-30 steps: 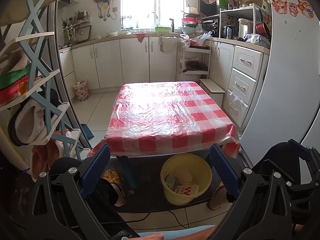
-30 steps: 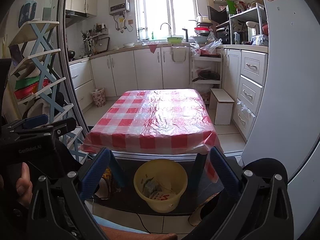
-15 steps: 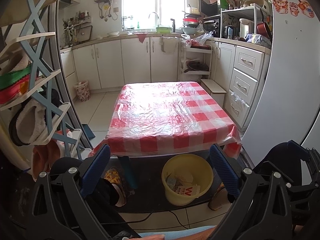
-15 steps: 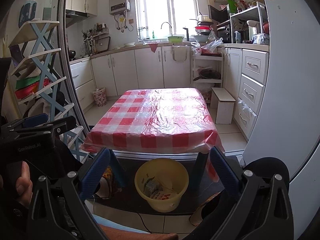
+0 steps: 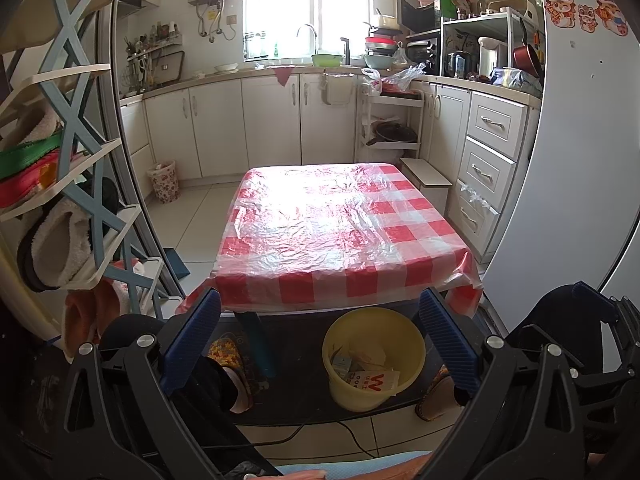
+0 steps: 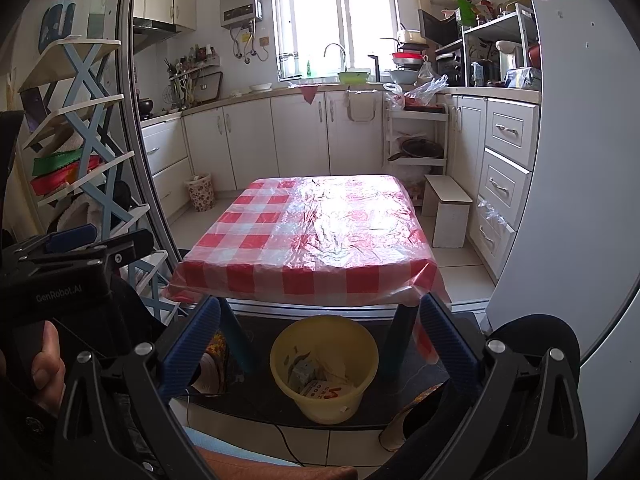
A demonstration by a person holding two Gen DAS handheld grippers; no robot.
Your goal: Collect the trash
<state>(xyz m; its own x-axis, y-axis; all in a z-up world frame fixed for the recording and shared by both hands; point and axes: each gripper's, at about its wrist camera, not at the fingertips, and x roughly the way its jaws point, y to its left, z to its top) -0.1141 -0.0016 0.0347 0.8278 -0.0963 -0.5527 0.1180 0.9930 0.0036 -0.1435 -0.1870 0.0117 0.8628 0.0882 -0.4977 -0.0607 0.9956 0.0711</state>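
We are sitting at the doorway of a small white kitchen, facing a low table under a red-and-white checked cloth with clear plastic sheeting [image 5: 340, 232], its top bare and glaring under the window.

We are holding the left gripper [image 5: 320, 336] with its blue ribbed fingers [image 5: 192, 336] spread wide and nothing between them; the right gripper [image 6: 320, 340] is likewise released and empty. Both are hanging low, well short of the table edge. In the right view, a hand [image 6: 44, 364] is clutching the black body of the other tool.

Just beyond the fingertips, a round yellow plastic bucket [image 5: 374, 354] is standing on the dark mat under the near edge of the table. The trash [image 5: 364, 372] is lying inside it: crumpled paper, a small box and a white carton with red lettering, loose and light, reaching only partway up the wall.

We are judging the collecting as all but done. What could go wrong: reaching down, a finger could catch the thin rim and tip the bucket, spilling the scraps, or snag the hanging plastic and the black cable [image 5: 320, 428] trailing across the tiles.
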